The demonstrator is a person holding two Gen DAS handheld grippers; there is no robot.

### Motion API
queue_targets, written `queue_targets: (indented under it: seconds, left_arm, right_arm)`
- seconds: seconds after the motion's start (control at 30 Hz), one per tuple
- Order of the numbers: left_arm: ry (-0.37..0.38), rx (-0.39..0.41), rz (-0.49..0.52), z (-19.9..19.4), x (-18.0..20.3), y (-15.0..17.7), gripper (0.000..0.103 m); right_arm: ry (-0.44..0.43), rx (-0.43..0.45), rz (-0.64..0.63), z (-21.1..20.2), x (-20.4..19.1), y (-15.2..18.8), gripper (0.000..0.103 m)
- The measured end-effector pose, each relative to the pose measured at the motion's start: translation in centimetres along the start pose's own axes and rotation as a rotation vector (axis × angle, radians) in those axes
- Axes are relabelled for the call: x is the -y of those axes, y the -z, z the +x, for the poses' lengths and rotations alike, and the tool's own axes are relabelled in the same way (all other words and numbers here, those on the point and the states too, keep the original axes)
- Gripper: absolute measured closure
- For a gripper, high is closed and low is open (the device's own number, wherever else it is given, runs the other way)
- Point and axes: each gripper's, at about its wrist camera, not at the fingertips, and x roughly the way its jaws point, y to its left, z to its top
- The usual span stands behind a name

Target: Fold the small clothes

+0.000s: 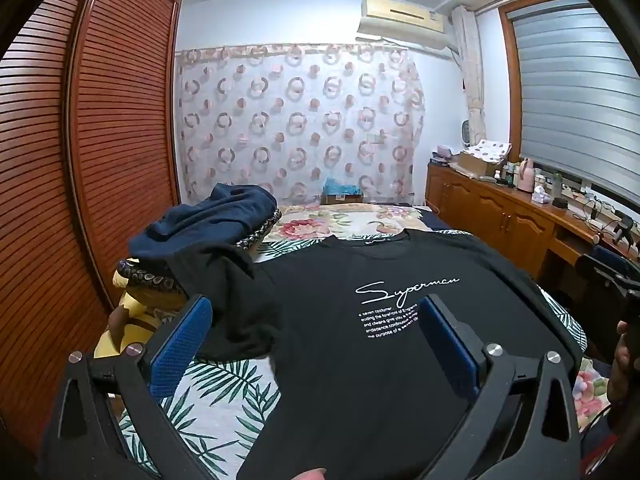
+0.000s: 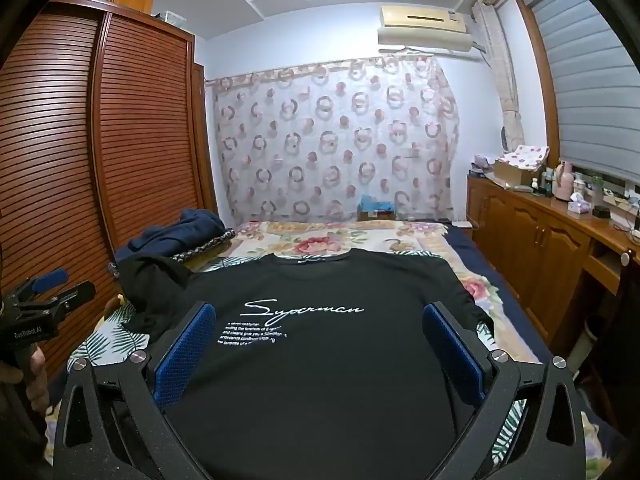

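Holding both tools above the bed [image 2: 432, 240], we keep the left gripper [image 1: 316, 344] and the right gripper [image 2: 320, 344] spread as wide as they go, blue pads [image 2: 184, 356] well apart and clamping nothing. Beneath them the black T-shirt [image 2: 320, 380] lies flat, print up, collar toward the far edge, one sleeve rumpled at the left edge. Neither gripper visibly touches it. Dark blue clothes [image 1: 208, 216] sit piled near the far left corner.

The black T-shirt [image 1: 360, 380] runs off the bottom edge in both views; its small white words [image 2: 250, 334] are too blurry to read; tongs hide some.
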Motion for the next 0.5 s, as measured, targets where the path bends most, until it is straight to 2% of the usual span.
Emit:
queue_targets:
  seconds: [0.5]
  left_arm:
    - [0.009, 0.001, -0.004, -0.28, 0.55, -0.5, 0.0]
  right_arm:
    - [-0.001, -0.003, 0.004, -0.02, -0.09, 0.02, 0.0]
